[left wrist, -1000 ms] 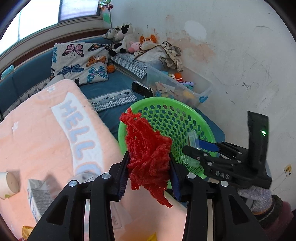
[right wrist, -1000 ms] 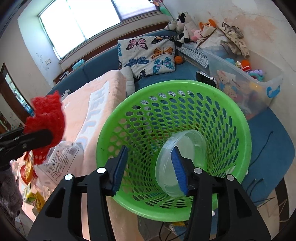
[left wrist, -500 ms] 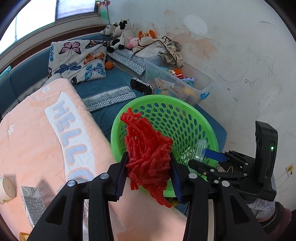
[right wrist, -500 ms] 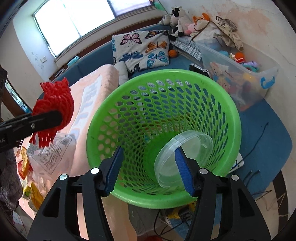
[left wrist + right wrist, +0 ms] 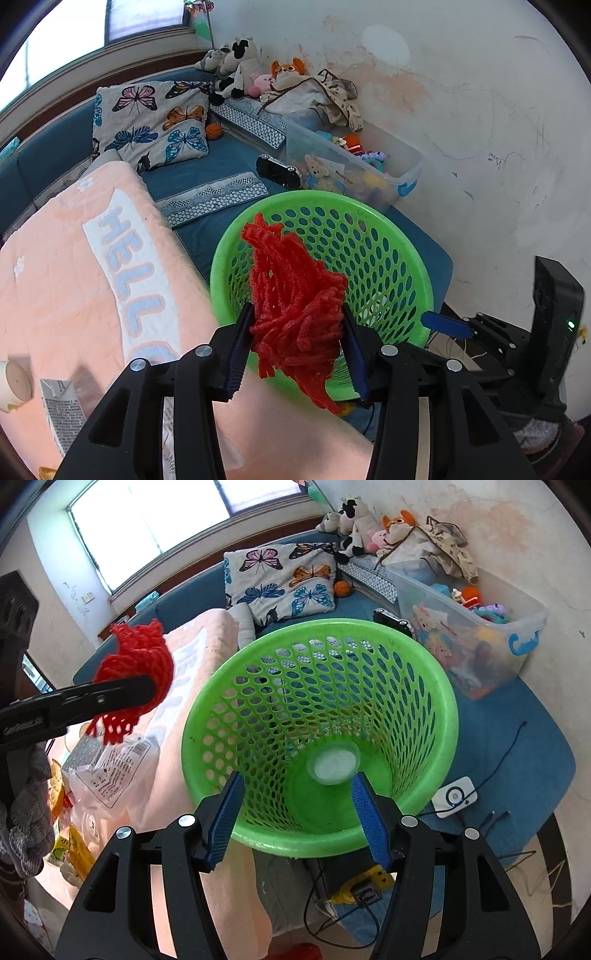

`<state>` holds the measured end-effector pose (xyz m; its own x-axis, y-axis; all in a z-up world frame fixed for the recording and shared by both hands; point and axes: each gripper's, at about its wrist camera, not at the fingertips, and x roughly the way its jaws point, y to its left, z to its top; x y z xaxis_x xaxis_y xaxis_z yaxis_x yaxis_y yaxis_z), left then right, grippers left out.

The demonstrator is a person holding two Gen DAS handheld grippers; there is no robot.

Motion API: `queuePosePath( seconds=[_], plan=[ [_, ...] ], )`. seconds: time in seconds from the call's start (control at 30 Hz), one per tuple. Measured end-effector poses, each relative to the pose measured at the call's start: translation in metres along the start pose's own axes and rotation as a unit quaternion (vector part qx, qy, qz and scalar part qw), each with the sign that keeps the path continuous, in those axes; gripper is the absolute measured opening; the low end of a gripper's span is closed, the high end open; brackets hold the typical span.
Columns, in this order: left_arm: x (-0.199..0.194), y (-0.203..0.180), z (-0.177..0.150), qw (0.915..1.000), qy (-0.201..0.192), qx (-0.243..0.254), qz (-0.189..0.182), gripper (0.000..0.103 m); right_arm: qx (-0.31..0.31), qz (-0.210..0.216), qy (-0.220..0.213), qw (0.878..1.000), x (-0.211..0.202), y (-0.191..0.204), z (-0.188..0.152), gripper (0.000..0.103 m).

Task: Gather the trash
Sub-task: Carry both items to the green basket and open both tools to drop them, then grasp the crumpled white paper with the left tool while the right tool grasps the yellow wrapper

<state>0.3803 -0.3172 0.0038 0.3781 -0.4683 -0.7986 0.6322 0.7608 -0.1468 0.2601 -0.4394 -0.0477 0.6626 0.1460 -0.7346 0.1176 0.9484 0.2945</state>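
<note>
My left gripper (image 5: 297, 345) is shut on a bunched red mesh net (image 5: 295, 295) and holds it at the near rim of the green perforated basket (image 5: 402, 266). In the right wrist view the net (image 5: 136, 672) hangs left of the basket (image 5: 439, 701). My right gripper (image 5: 297, 818) is open and empty over the basket's near rim. A clear plastic lid (image 5: 334, 762) lies on the basket's bottom.
A peach "HELLO" blanket (image 5: 74, 277) covers the bed at left, with wrappers (image 5: 110, 764) and a paper cup (image 5: 13, 380) on it. A clear toy bin (image 5: 476, 635) and butterfly pillow (image 5: 151, 125) lie behind. Cables and a white device (image 5: 456, 797) lie on the floor.
My right gripper opened and the clear lid dropped from it to the basket's bottom. My left gripper carried the red net closer over the basket's rim.
</note>
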Motion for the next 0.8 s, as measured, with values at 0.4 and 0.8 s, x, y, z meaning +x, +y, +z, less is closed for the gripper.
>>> queuePosePath(
  seconds=[0.4, 0.8],
  plan=[
    [0.017, -0.004, 0.001, 0.9999, 0.014, -0.009, 0.005, 0.072, 0.001, 0.003, -0.012, 1.0, -0.015, 0.001, -0.009, 0.07],
    [-0.084, 0.026, -0.034, 0.9966, -0.075, -0.023, 0.023, 0.072, -0.048, 0.037, -0.033, 0.998, -0.042, 0.057, -0.039, 0.083]
  ],
)
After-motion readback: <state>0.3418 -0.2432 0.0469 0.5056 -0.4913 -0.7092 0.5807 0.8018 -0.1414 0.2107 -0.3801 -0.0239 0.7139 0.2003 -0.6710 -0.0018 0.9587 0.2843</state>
